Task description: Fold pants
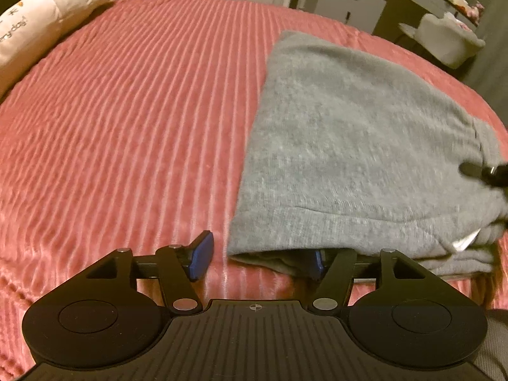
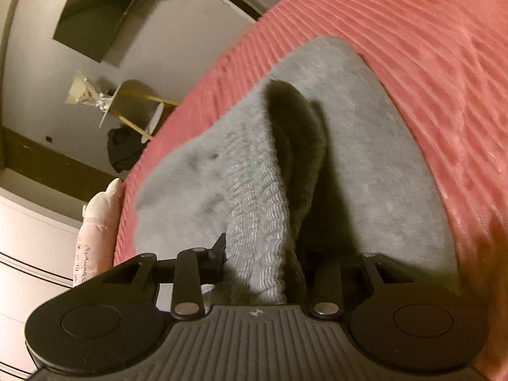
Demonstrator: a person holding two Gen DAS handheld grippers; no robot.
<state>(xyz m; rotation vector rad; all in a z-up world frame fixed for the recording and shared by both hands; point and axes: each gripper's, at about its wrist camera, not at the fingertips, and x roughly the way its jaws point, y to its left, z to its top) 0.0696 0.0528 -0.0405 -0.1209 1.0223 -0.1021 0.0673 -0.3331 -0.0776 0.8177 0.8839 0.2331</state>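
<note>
Hidden: the right blue pad of the left gripper (image 1: 258, 255) sits under the near edge of the grey sweatpants (image 1: 349, 146); the right gripper (image 2: 266, 263) has its right finger lost in shadow and cloth.
Blur: the sweatpants' right side smears in the left wrist view; a dark gripper tip (image 1: 485, 171) is cut off at the right border.
Count: one pair of sweatpants, folded in layers; one cream plush pillow (image 1: 41, 22) at upper left; two grippers.
Left gripper: jaws spread wide, left pad over bare bedspread.
Right gripper: jaws wide, a ribbed fold of sweatpants (image 2: 257, 209) bunched between them; whether it is pinched, cannot tell.
Room: the pink ribbed bedspread (image 1: 127, 111) lies bare across the left and centre; sweatpants lie right of centre, near the bed's right edge.
</note>
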